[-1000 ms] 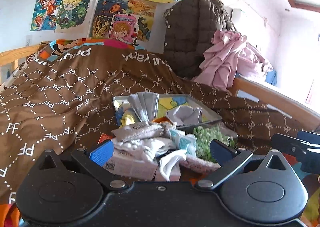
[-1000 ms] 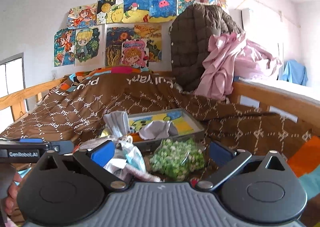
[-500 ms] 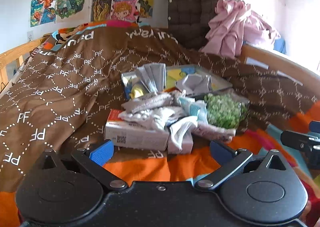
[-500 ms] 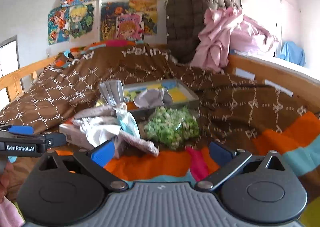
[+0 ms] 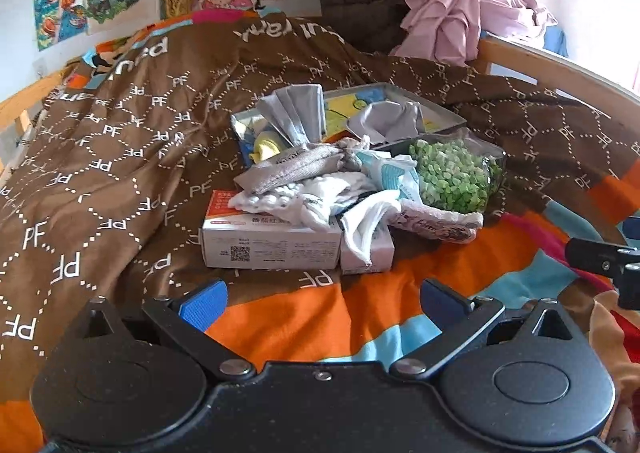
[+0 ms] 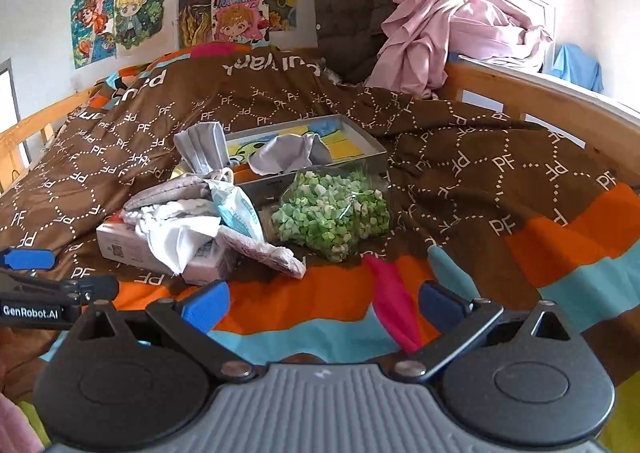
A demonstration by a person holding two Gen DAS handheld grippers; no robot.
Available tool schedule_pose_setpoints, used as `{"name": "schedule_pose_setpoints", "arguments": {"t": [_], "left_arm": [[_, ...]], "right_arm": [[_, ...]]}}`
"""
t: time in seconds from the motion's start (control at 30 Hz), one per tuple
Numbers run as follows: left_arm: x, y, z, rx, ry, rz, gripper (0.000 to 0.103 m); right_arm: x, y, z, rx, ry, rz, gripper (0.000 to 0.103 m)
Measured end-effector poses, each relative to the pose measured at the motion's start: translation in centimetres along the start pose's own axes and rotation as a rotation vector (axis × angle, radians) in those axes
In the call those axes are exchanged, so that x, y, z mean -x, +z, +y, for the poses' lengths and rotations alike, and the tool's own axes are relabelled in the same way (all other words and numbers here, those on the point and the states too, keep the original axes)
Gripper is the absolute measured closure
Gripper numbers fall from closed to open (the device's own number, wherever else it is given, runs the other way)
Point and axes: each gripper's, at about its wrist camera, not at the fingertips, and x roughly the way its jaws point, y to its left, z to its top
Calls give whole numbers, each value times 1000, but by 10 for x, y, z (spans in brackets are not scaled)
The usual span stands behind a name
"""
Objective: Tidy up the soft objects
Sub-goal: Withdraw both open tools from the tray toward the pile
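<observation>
Two blue fingers of the left hand-held gripper (image 5: 320, 303) stood wide apart and empty at the bottom of the left wrist view, short of the heap of soft objects (image 5: 320, 189) piled unsorted mid-frame on the bed (image 5: 100, 157), so sorting looked barely begun. In the right wrist view, the right hand-held gripper (image 6: 324, 303) likewise gaped empty at the bottom, with the crumpled pale cloths, a grey face mask (image 6: 202, 147) and a bag of green pieces (image 6: 332, 213) centre-frame beside an open tin tray (image 6: 360, 133).

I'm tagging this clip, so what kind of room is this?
Most likely a child's bedroom: a bed with a wooden bed rail and a brown quilt, cartoon drawings taped to the wall, and a pink garment heaped at the far end.
</observation>
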Motion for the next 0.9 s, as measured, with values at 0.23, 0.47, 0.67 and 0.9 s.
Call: {"name": "schedule_pose_setpoints", "arguments": {"t": [0.23,0.47,0.67,0.9], "left_arm": [[-6,10,-10,-171,-12,22,1],[-14,13,-14,-376,-30,-60,1],[-26,8,-18,-411,-83,-73,1],[-37,3,-23,-495,-94,-105,1]], "right_arm": [[-13,5,-1,15,24,45,0],[-30,16,1,151,45,64,0],[-55,22,-2,284,82,84,0],[-76,23,2,416,169,102,0]]}}
